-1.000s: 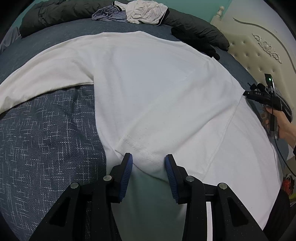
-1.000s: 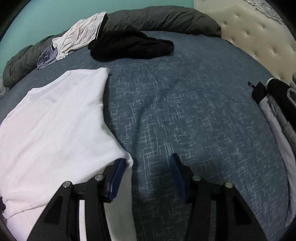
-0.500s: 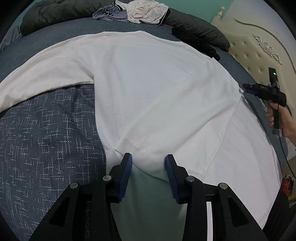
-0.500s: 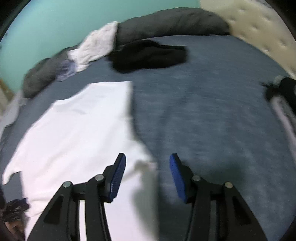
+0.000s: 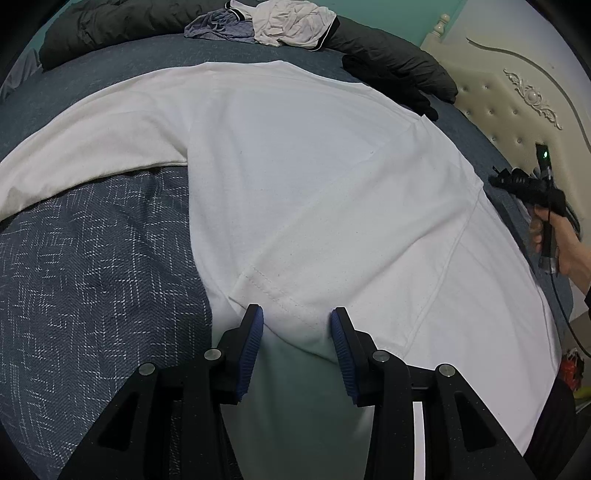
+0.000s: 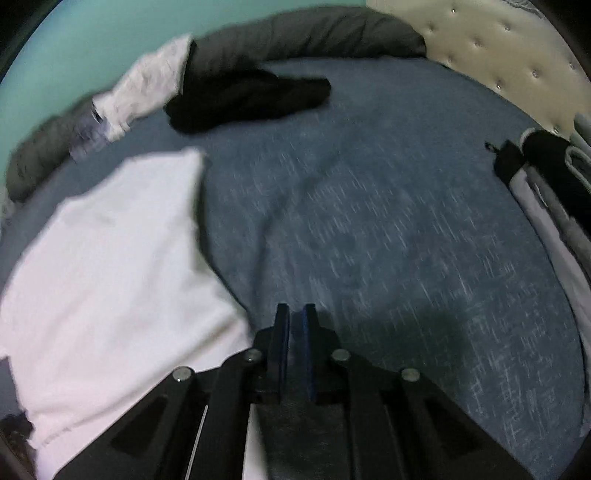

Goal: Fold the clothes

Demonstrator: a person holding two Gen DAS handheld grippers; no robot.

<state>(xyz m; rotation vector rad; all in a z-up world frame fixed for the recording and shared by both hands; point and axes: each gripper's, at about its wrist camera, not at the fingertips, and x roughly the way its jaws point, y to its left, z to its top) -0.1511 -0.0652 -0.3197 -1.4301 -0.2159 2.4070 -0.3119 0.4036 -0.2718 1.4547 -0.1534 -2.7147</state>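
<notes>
A white long-sleeved shirt [image 5: 314,177] lies spread flat on the blue bedspread [image 5: 92,277], one sleeve stretching to the left. My left gripper [image 5: 295,321] is open just above the shirt's stitched hem, which bulges up between the blue pads. In the right wrist view, which is blurred, the shirt [image 6: 110,277] lies at the left. My right gripper [image 6: 294,321] is shut just right of the shirt's near corner, over bare bedspread [image 6: 388,240], and no cloth shows between its pads. A hand [image 5: 565,251] holds that gripper beyond the shirt's right edge.
Dark quilts [image 5: 388,59] and crumpled pale clothes [image 5: 291,22] line the far side of the bed. A black garment [image 6: 251,99] lies beyond the shirt. Folded grey and black clothes [image 6: 554,177] are stacked at the right by the cream tufted headboard [image 6: 491,48].
My right gripper went from wide open to shut and swung to the right of the shirt's corner. The left gripper has stayed in place, open over the hem.
</notes>
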